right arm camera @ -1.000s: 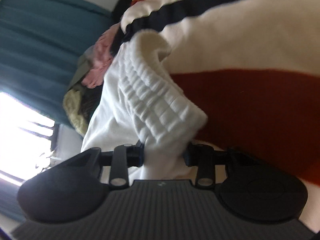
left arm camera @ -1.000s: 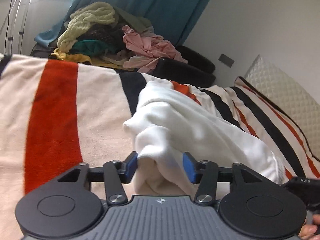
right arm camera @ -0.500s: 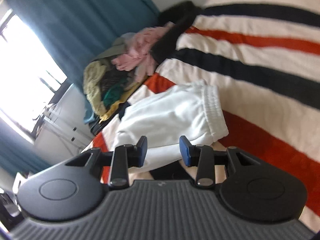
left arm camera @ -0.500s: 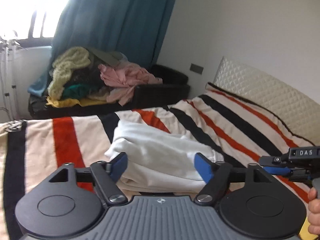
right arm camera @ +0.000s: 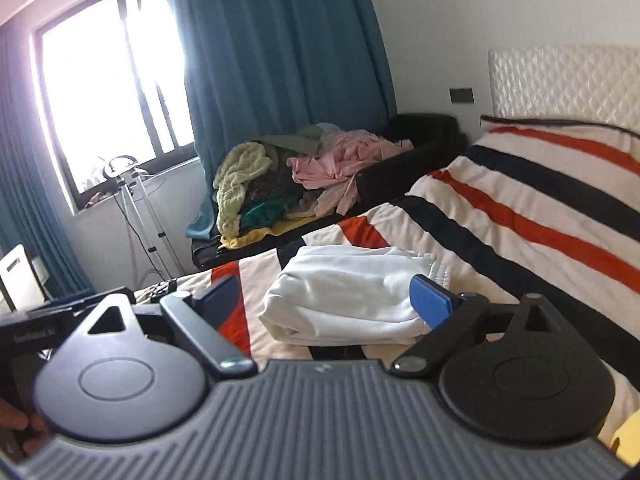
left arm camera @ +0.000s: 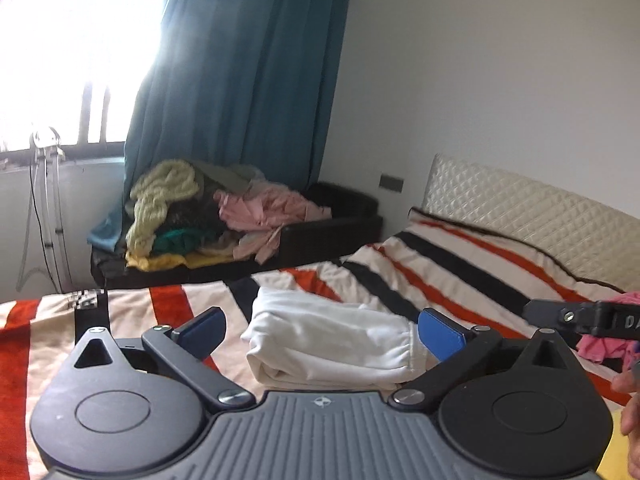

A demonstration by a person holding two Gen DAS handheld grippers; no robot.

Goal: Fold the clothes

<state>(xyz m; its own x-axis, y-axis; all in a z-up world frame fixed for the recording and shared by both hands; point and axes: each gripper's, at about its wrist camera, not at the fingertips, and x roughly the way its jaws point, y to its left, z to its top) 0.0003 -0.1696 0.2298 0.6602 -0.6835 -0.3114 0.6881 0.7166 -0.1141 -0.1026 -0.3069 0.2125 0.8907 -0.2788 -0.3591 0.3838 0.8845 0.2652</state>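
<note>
A folded white garment lies on the striped bedspread; it also shows in the right wrist view. My left gripper is open and empty, held back above the bed with the garment between and beyond its blue pads. My right gripper is open and empty, also pulled back from the garment. The right gripper's body shows at the right edge of the left wrist view.
A heap of unfolded clothes sits on a black couch by the teal curtain; the heap shows in the right view too. A pink garment lies at the bed's right. A quilted headboard stands behind. A stand is by the window.
Both grippers let go of the white garment, opened wide and drew back and up. The garment now lies folded on the bed.
</note>
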